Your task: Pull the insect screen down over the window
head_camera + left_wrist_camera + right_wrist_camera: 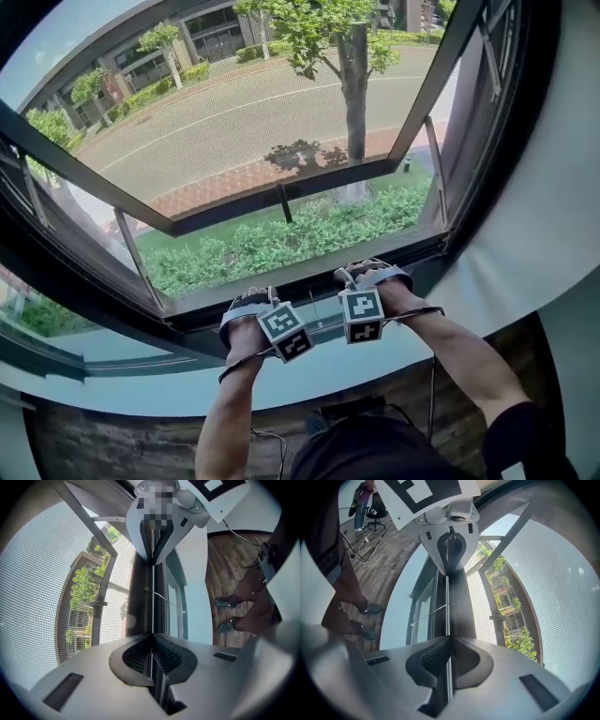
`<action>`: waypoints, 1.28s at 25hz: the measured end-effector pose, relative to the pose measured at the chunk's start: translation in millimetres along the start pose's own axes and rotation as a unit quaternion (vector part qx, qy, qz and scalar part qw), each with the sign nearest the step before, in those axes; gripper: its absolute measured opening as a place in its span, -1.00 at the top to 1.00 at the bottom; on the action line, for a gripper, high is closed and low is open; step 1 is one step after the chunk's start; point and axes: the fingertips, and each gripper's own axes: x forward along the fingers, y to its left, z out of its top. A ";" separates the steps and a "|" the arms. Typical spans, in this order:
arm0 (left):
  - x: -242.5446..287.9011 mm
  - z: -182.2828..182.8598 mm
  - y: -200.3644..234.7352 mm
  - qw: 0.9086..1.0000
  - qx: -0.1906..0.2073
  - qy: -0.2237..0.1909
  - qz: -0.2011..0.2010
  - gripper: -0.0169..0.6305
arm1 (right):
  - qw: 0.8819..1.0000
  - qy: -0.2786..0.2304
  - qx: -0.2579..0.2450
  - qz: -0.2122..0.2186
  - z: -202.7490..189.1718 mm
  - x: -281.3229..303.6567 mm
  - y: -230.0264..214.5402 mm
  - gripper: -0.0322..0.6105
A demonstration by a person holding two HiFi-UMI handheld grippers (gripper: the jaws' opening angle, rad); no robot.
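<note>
My left gripper (153,644) and right gripper (449,641) are both clamped on the bottom bar (305,281) of the insect screen (234,122). The bar runs sideways between them, with the sill (141,375) just below, so I'd pull straight down

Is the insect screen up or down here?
Down, or nearly: mesh spans the window; left tongs and right tongs grip its bottom bar by the sill.
</note>
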 end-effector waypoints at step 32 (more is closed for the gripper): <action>42.6 -3.2 -34.9 0.999 -0.013 -0.006 -0.032 0.88 | 1.000 0.010 0.011 0.026 -6.5 39.6 36.3 0.83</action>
